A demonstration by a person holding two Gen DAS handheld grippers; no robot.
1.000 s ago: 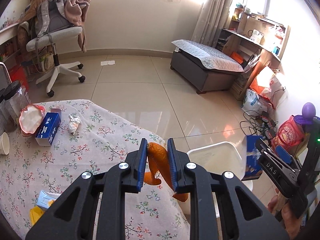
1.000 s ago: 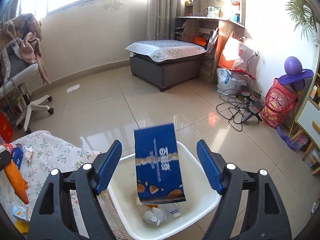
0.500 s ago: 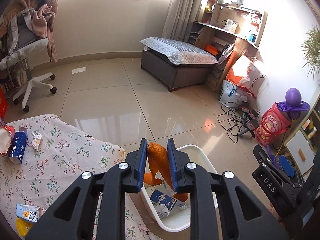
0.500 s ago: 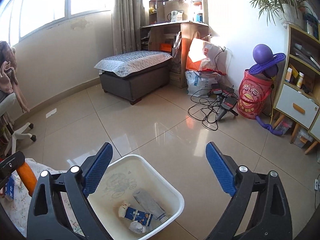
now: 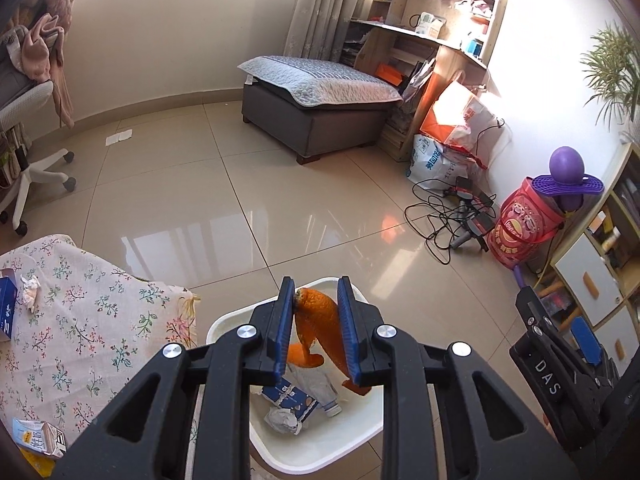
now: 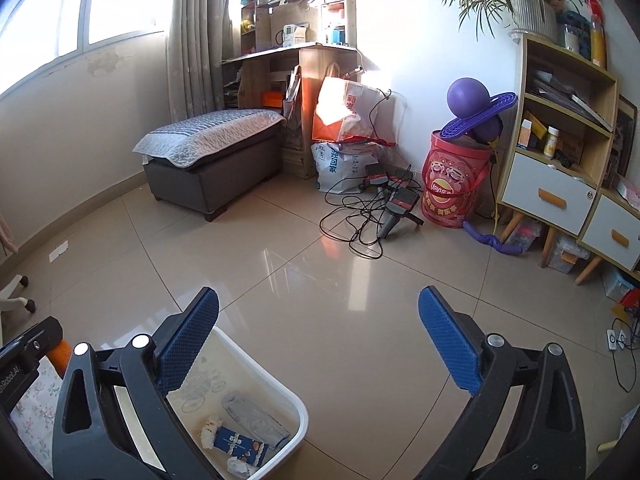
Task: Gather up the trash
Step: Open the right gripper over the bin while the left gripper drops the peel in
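We hold the left hand-held gripper (image 5: 313, 328) clamped on an orange peel (image 5: 316, 322) directly above the white bin (image 5: 372, 428), poised so it would drop inside; our right hand-held gripper (image 6: 318, 344), fingers wide apart and empty, hangs just beside the bin.

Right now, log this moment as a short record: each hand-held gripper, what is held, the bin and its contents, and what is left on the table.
left hand-held gripper: shut on the orange peel, held above the bin
right hand-held gripper: open, holding nothing, to the right of the bin
bin: white, on the floor beside the table
bin contents: blue box, grey wrapper, crumpled paper
table: floral cloth; small carton and crumpled tissue lie on it
task status: peel not yet dropped
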